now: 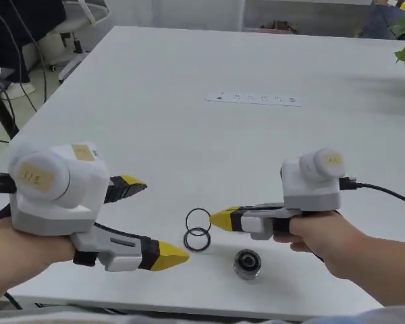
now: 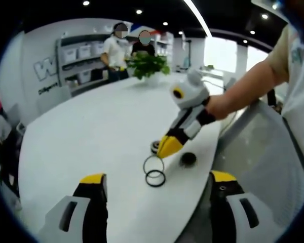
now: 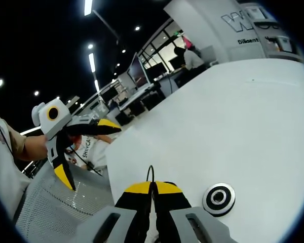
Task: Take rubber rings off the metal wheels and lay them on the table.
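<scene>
While the left gripper [image 1: 150,219] hangs above the near left part of the white table [image 1: 189,101] with its yellow-tipped jaws spread wide, one tip high and the other low toward the table's front edge, the right gripper [image 1: 219,218] lies nearly level and points leftward toward it. The left hand [image 1: 27,251] holds its gripper from below the body, and its forearm enters at the lower left corner of the head view. The right hand [image 1: 315,234] wraps the handle, with the forearm running in from the lower right.

The right jaws are pressed together. In the right gripper view a thin black arc of a rubber ring [image 1: 198,219] stands up from between their tips, so they pinch its rim. A second ring [image 1: 196,239] lies flat on the table just beside the first, on the side nearer the person, and the two outlines touch or slightly overlap.

A metal wheel [image 1: 247,263] sits on the table near the front edge, below the right gripper and apart from both rings. In the left gripper view another round metal piece [image 2: 155,147] sits just behind the right gripper's tip, but I cannot tell whether it carries a ring.
</scene>
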A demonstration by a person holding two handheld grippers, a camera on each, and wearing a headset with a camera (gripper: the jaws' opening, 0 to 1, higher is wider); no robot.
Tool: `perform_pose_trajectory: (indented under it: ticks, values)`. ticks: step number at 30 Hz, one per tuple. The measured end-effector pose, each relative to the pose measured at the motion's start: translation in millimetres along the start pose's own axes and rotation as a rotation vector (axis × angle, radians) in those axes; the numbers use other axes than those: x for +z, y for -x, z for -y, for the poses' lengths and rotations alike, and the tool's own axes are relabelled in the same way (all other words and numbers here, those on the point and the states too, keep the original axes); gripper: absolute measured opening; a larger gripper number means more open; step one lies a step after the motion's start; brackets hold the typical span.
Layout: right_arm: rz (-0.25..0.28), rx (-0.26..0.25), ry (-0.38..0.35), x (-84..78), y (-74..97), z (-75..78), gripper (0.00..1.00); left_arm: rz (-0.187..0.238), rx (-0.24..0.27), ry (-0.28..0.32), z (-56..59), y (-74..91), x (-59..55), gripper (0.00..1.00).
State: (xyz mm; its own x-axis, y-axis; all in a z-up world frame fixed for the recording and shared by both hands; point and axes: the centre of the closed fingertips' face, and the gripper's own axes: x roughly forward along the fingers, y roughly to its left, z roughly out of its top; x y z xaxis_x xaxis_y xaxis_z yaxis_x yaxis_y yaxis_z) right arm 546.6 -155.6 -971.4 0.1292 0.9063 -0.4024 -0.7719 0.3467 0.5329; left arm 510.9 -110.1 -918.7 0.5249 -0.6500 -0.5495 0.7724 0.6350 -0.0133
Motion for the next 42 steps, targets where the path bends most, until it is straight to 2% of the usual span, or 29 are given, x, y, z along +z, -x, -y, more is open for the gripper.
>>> perform_pose_trajectory:
  ticks: [22, 42]
  values:
    - [-0.054, -0.004, -0.052, -18.9, -10.7, 10.8, 0.00, -0.012, 0.003, 0.035, 1.3, 5.7, -12.1, 0.89]
    - [-0.074, -0.022, -0.064, -25.9, -13.9, 18.8, 0.00, -0.035, 0.003, 0.044, 0.8, 4.6, -18.4, 0.88]
